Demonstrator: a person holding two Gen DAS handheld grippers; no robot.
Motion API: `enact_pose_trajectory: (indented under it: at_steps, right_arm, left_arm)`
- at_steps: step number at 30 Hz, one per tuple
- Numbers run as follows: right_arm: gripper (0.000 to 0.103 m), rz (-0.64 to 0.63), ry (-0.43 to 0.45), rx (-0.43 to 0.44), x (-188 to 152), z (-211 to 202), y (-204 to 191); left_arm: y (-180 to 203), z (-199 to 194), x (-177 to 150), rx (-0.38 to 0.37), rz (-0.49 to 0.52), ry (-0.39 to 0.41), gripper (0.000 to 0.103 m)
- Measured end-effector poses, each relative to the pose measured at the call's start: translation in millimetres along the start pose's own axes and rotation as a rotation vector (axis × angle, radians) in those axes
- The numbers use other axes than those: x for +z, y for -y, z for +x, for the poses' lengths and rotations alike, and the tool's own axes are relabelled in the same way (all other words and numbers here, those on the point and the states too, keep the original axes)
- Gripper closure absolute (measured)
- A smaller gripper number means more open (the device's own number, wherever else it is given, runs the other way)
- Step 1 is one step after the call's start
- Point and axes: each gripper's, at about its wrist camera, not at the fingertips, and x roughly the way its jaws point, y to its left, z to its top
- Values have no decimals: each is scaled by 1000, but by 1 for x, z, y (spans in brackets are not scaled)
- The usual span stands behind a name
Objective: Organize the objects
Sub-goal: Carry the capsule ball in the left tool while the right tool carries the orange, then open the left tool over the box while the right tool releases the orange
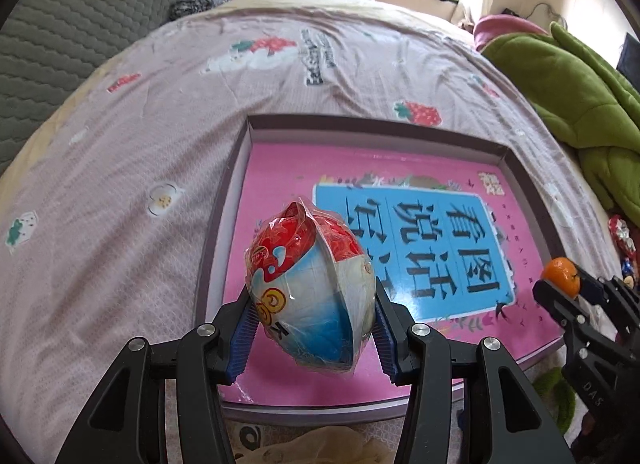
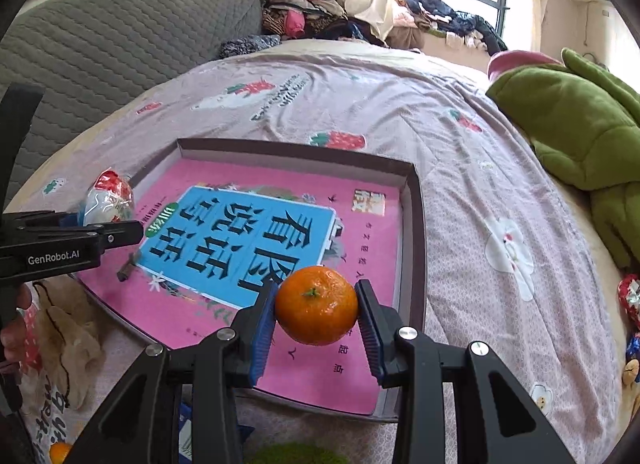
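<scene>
left tool (image 1: 314, 340): your blue pads are clamped on both sides of the snack pack (image 1: 310, 288), about half open, pack held in the air
right tool (image 2: 316, 324): closed on the orange (image 2: 316, 306), pads touching its left and right sides, stem end facing the camera
snack pack: clear-wrapped, red top, white and blue below; hangs above the near left part of the tray (image 1: 224, 200)
orange: above the near right part of the tray, not touching the book (image 2: 280, 224)
tray: shallow box with grey walls, lying on the bed (image 1: 120, 184), open side up
book: pink cover with a blue panel, lies flat in the tray and fills most of it
bed: pinkish sheet with strawberry prints
green blanket (image 2: 580, 132): bunched on the right side of the bed, well apart from the tray
clothes (image 2: 304, 8): piled at the far end by the window
your hand (image 2: 12, 328): partly seen at the left edge of the right view, under the left tool
</scene>
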Motion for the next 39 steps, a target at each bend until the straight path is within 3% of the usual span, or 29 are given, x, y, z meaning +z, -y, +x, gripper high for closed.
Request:
enact_pose_trajectory:
  at_steps: [19, 24, 30, 39]
  right_arm:
    - [63, 19, -62, 1, -5, 11, -2]
    - [63, 22, -50, -13, -4, 8, -1]
    - [58, 31, -28, -3, 1, 1, 1]
    - [57, 26, 4, 23, 7, -16, -3]
  left_arm:
    - [5, 14, -10, -1, 21, -74, 50]
    - [5, 14, -9, -9, 27, -73, 50]
    - [6, 11, -9, -38, 28, -66, 40]
    - [1, -1, -11, -23, 4, -44, 40]
